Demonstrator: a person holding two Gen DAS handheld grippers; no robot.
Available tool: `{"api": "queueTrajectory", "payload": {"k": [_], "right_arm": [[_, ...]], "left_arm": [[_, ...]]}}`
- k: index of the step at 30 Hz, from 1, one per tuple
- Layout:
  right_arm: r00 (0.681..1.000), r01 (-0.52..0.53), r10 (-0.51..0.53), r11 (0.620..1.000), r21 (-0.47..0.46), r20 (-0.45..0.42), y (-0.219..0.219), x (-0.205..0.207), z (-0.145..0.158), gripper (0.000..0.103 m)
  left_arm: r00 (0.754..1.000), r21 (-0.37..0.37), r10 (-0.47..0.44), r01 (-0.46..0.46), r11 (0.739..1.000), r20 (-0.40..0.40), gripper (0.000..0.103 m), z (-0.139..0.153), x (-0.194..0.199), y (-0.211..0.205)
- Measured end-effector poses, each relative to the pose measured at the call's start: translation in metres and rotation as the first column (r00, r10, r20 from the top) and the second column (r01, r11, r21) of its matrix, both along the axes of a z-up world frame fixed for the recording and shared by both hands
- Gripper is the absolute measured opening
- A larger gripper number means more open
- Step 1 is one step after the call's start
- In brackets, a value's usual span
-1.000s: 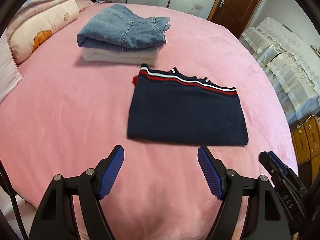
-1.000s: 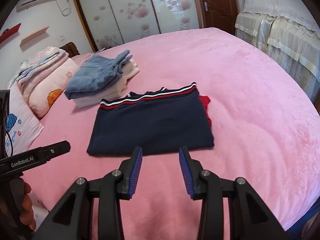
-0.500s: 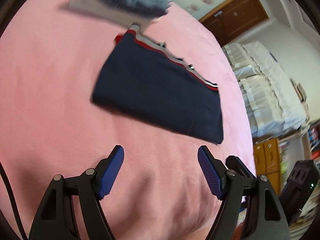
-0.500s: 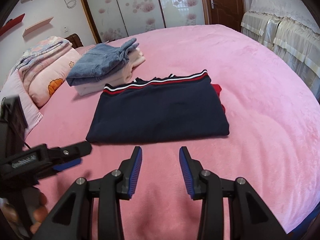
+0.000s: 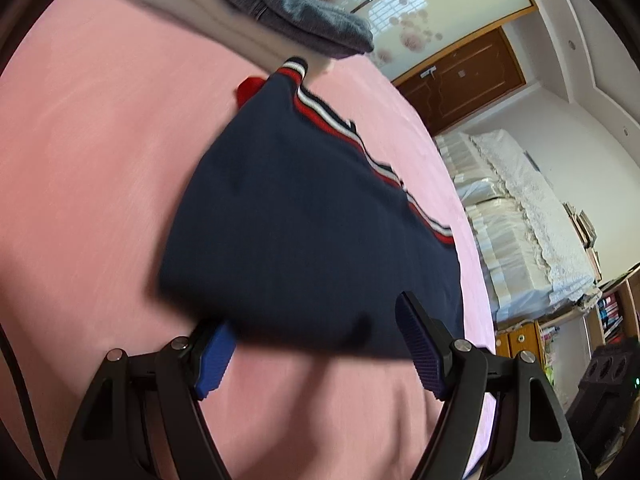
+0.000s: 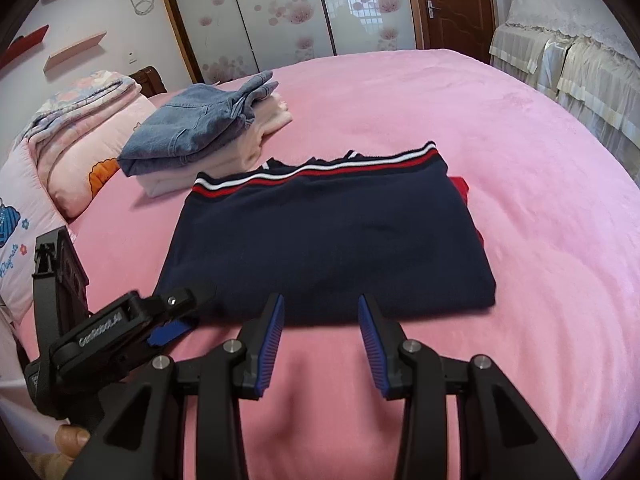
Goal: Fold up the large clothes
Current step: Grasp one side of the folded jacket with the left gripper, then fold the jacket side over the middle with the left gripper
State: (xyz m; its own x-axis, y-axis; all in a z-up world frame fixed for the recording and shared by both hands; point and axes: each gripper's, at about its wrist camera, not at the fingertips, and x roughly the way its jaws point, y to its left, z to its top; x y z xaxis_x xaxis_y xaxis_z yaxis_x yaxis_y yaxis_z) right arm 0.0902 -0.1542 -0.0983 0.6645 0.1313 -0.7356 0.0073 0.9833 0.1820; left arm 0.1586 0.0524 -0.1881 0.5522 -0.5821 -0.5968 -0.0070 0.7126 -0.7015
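A folded navy sweater with a red and white striped hem lies flat on the pink bed; it also shows in the left wrist view. My left gripper is open, rolled on its side, its jaws straddling the sweater's near left corner, one finger under the edge. It appears in the right wrist view at that corner. My right gripper is open and empty, just short of the sweater's near edge.
Folded jeans on a folded cream garment sit behind the sweater. Pillows and a quilt lie at the far left. A covered sofa stands right of the bed, with wardrobe doors behind.
My left gripper has rolled sideways and moved in to the sweater's near left corner. My right gripper has moved closer to the near edge.
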Motion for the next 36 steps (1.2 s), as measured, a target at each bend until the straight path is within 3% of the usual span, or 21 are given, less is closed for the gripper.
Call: {"api": "queueTrajectory", "payload": {"k": [9, 11, 13, 15, 19, 21, 25, 29, 35, 36], "right_arm": [[1.0, 0.007, -0.006, 1.0, -0.012, 0.029, 0.0, 0.044, -0.008, 0.038], [0.999, 0.002, 0.0, 0.999, -0.046, 0.045, 0.005, 0.053, -0.008, 0.023], [0.999, -0.02, 0.024, 0.995, -0.098, 0.038, 0.013, 0.064, -0.011, 0.011], [0.999, -0.031, 0.033, 0.991, -0.128, 0.018, 0.018, 0.07, -0.018, 0.006], [0.996, -0.073, 0.066, 0.989, -0.127, -0.055, 0.023, 0.075, -0.045, 0.002], [0.995, -0.081, 0.074, 0.99, -0.116, -0.067, 0.021, 0.076, -0.058, 0.001], [0.994, -0.082, 0.078, 0.996, -0.045, -0.078, 0.011, 0.077, -0.062, 0.001], [0.993, -0.078, 0.083, 0.995, 0.065, -0.082, -0.006, 0.078, -0.064, 0.0], [0.989, -0.073, 0.107, 0.955, 0.288, -0.104, -0.046, 0.067, -0.06, 0.0], [0.991, -0.063, 0.097, 0.95, 0.307, -0.096, -0.057, 0.058, -0.054, 0.0]], "left_arm": [[0.997, -0.033, 0.073, -0.072, 0.997, 0.035, 0.073, 0.001, 0.051, -0.004], [0.994, -0.006, 0.095, -0.095, 0.995, 0.045, 0.06, 0.006, 0.05, -0.006], [0.993, 0.048, 0.11, -0.112, 0.993, 0.048, 0.036, 0.011, 0.049, -0.004], [0.99, 0.123, 0.124, -0.131, 0.984, 0.061, 0.015, 0.019, 0.05, -0.008], [0.991, 0.196, 0.102, -0.117, 0.973, 0.087, 0.011, 0.03, 0.048, -0.012], [0.989, 0.269, 0.068, -0.103, 0.958, 0.133, 0.01, 0.044, 0.047, -0.028], [0.973, 0.325, -0.015, -0.063, 0.944, 0.232, 0.01, 0.079, 0.039, -0.049], [0.939, 0.407, -0.161, 0.024, 0.913, 0.305, 0.01, 0.108, 0.037, -0.096], [0.891, 0.549, -0.347, 0.14, 0.824, 0.293, 0.01, 0.119, 0.044, -0.175], [0.887, 0.584, -0.372, 0.153, 0.797, 0.275, 0.01, 0.118, 0.044, -0.188]]}}
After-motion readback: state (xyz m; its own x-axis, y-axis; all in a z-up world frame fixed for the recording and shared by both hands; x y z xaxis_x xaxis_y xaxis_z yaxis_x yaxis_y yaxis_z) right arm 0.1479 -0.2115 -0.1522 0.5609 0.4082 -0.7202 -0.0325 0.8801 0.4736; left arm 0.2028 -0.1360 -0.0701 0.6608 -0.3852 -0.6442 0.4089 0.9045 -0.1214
